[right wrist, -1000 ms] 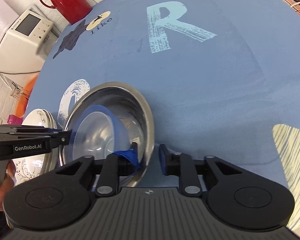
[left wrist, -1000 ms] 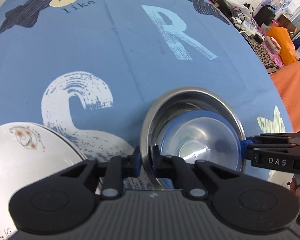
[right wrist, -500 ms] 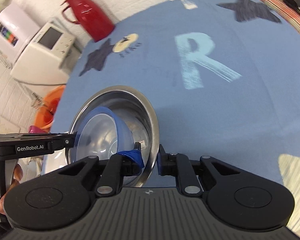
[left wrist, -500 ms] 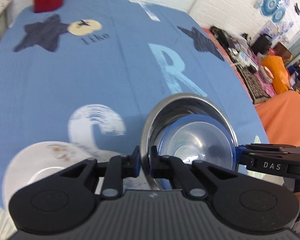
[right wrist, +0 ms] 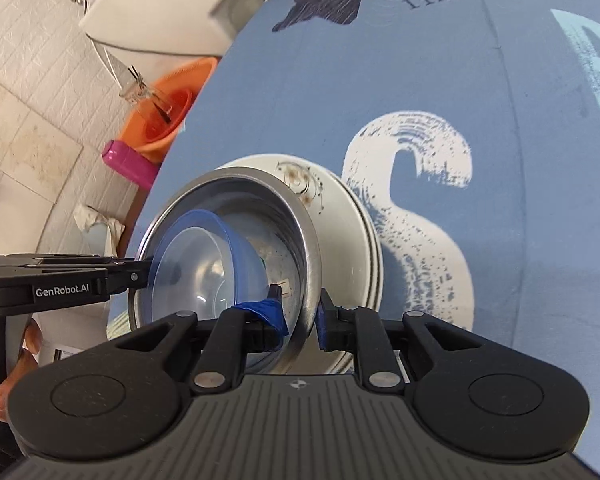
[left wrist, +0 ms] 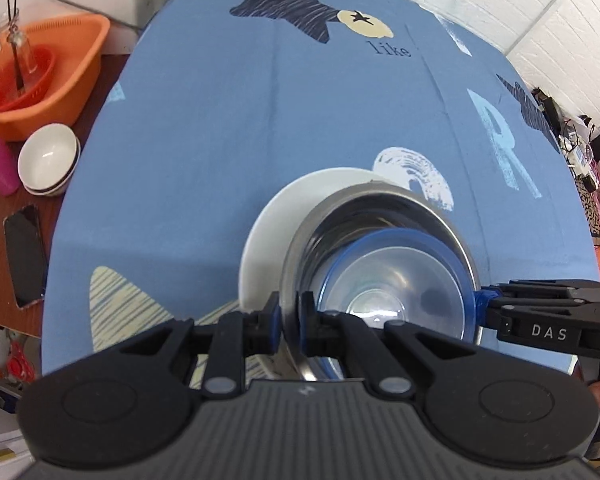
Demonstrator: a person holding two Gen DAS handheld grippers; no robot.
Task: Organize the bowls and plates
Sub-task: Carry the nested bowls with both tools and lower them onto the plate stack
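A steel bowl (left wrist: 380, 216) (right wrist: 260, 208) with a clear blue-rimmed bowl (left wrist: 396, 280) (right wrist: 204, 256) nested inside hangs over a white plate (left wrist: 296, 208) (right wrist: 340, 216) on the blue tablecloth. My left gripper (left wrist: 289, 318) is shut on the steel bowl's near rim. My right gripper (right wrist: 300, 308) is shut on the opposite rim, and its fingers (left wrist: 532, 304) reach in from the right in the left wrist view. The steel bowl hides much of the plate. Whether it touches the plate cannot be made out.
Off the table's left edge sit stacked white bowls (left wrist: 48, 164), a phone (left wrist: 24, 256), an orange basin (left wrist: 40, 76) (right wrist: 168, 108) and a pink cup (right wrist: 132, 164). A white appliance (right wrist: 172, 4) stands behind. Open blue cloth (left wrist: 280, 112) stretches beyond the plate.
Both grippers have carried the steel bowl, with the clear bowl in it, leftward from the cloth to above the white plate. The right gripper's fingers have shut onto the rim.
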